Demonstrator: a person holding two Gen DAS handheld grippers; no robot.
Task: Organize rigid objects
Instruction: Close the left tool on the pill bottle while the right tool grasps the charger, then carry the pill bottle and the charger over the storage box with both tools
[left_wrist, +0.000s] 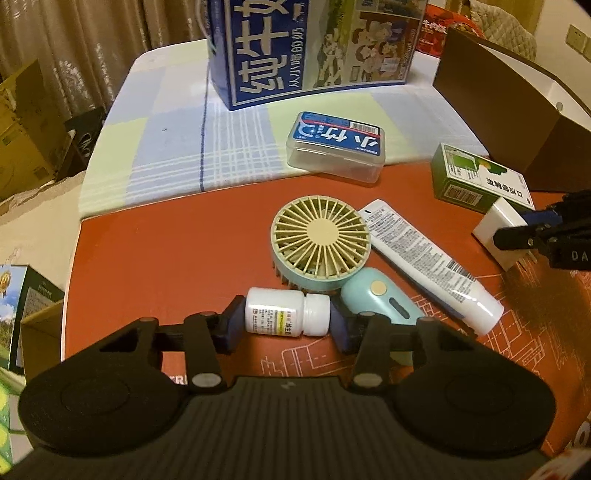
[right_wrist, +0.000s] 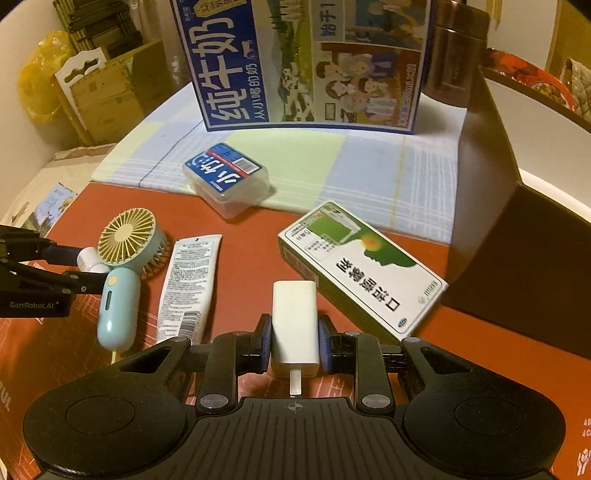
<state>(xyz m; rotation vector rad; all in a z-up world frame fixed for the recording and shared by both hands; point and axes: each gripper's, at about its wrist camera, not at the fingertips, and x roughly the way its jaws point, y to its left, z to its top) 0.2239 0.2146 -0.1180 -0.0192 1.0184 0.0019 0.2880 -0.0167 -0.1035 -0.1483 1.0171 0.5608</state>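
White pill bottle and white charger — each clamped in a tool above the red tabletop.

Left tool pinched end to end on the bottle, beside the mint fan; right tool squeezed on the charger's flat sides, prong rearward — likely for lifting clear. Green box top readable only from the right wrist.
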